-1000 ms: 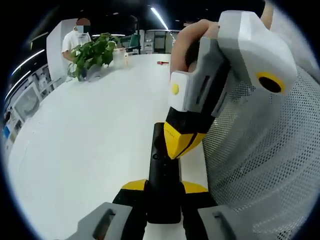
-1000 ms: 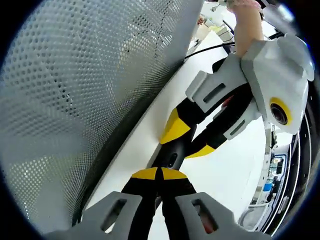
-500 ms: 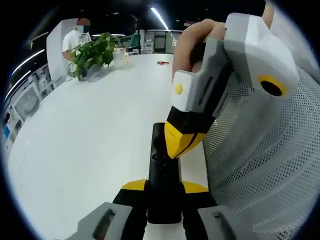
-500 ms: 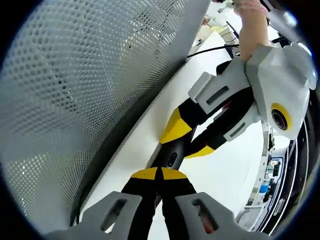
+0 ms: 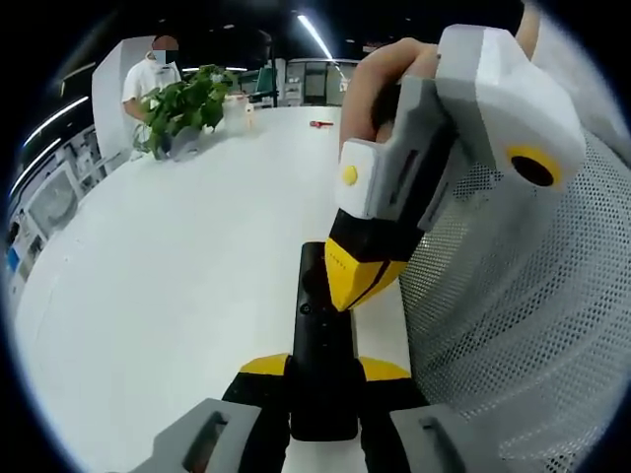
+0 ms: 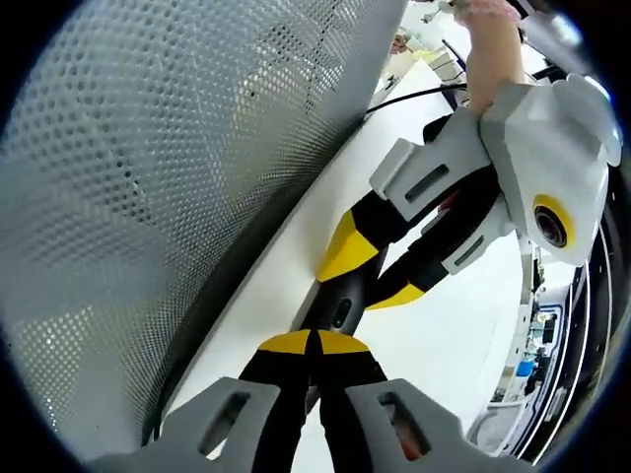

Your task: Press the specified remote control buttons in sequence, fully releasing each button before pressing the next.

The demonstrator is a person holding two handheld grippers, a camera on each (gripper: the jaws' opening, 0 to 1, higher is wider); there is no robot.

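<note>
Left gripper (image 5: 323, 367) clamps a black remote control (image 5: 321, 374); right gripper's (image 5: 352, 279) closed yellow tips touch its upper buttons.

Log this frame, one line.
left gripper: shut on remote | right gripper: shut, tips on remote | table

White table (image 5: 177, 286), potted plant (image 5: 182, 103) atop

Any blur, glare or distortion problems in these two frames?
Left gripper view: sharp, strong fisheye bend on the white table, ceiling light strips bright, remote dark but readable. Right gripper view: perforated panel close and slightly soft, background bright.
</note>
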